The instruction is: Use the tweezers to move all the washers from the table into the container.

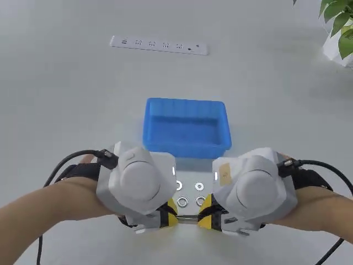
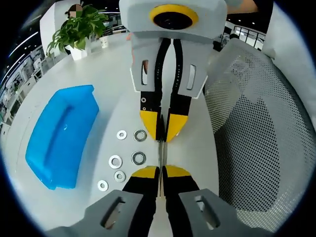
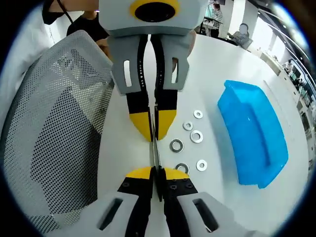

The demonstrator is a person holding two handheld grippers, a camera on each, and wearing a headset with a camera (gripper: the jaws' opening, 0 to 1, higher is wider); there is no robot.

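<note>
White tabletop [image 1: 66, 99] runs from my edge of the bench outward, and nearest to me the left gripper [image 1: 170, 214] and the right gripper [image 1: 205, 214] point at each other, tips almost meeting. Each has its jaws pinched nearly closed on an end of the tweezers [image 1: 187, 220], a thin metal strip bridging the gap between them just above the surface. Just beyond the tips lie the washers [image 2: 138, 158]; I count six in the gripper views, loose on the table in a small cluster, none lifted. Past them sits the blue container [image 1: 186, 144], and from the head view its floor looks bare, so I judge the job has not really started: every washer has yet to go in. Farther off lie a white power strip [image 1: 159, 45] and, at the far right corner, a potted plant [image 1: 337, 27].
</note>
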